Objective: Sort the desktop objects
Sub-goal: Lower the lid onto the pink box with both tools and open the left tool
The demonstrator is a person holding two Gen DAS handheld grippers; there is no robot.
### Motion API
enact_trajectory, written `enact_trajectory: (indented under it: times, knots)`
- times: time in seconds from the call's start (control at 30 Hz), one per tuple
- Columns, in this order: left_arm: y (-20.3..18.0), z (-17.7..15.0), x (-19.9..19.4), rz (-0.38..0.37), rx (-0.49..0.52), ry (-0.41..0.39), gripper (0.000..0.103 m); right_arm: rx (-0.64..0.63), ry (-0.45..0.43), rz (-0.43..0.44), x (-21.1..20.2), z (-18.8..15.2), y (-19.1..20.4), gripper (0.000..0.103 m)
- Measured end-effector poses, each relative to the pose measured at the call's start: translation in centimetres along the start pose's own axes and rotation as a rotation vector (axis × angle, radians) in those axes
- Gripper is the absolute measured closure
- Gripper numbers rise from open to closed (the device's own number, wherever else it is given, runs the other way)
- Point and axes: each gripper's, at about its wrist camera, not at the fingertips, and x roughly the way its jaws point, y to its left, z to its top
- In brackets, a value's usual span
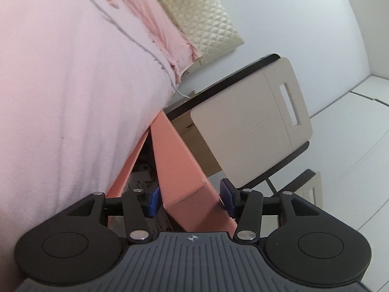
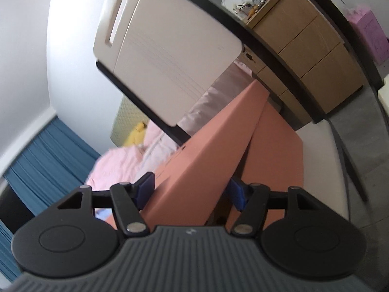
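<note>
A salmon-coloured cardboard box [image 1: 175, 158] fills the middle of both wrist views, its flaps up. My left gripper [image 1: 190, 198] straddles one corner of it. The blue pads [image 1: 153, 200] stand close beside the cardboard with a thin dark gap on the left side, so the jaws look open. My right gripper [image 2: 192, 192] is shut on another wall of the same box [image 2: 214, 146], with both pads against it. Printed packaging shows inside the box [image 1: 141, 182]. The box's underside is hidden.
A beige chair back [image 2: 170, 48] with a black frame rises just beyond the box, and its seat [image 2: 323, 158] lies to the right. Pink bedding [image 1: 60, 97] presses in on the left. Wooden drawers [image 2: 304, 56], a blue curtain [image 2: 36, 158] and a quilted headboard [image 1: 201, 17] stand behind.
</note>
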Motion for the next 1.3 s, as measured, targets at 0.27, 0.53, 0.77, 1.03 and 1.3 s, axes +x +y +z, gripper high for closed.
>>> enact_trajectory:
  times: [0.27,0.53,0.77,1.03,1.3]
  knots:
    - [-1.6,-1.5,-1.3,0.011,0.103,-0.102,0.029,0.065,-0.047,0.037,-0.2,-1.0,-0.8,0.037]
    - [-2.9,-3.1,-3.1,0.07,0.153,-0.216,0.027,0.047,-0.048,0.059,-1.1,-2.0,-0.3,0.034]
    - [-3.6,-4.4,-4.2,0.122,0.157,-0.303,0.027,0.048,-0.04,0.071,-1.6,-2.6,0.0,0.033]
    - [-5.1,-5.3,-6.7,0.175,0.254,-0.508,0.018,0.05,-0.025,0.074,-2.1,-2.8,0.1,0.034]
    - [-5.4,-5.4,-4.6,0.209,0.406,-0.437,0.018,0.002,-0.016,0.034,-3.1,-3.3,1.4,0.03]
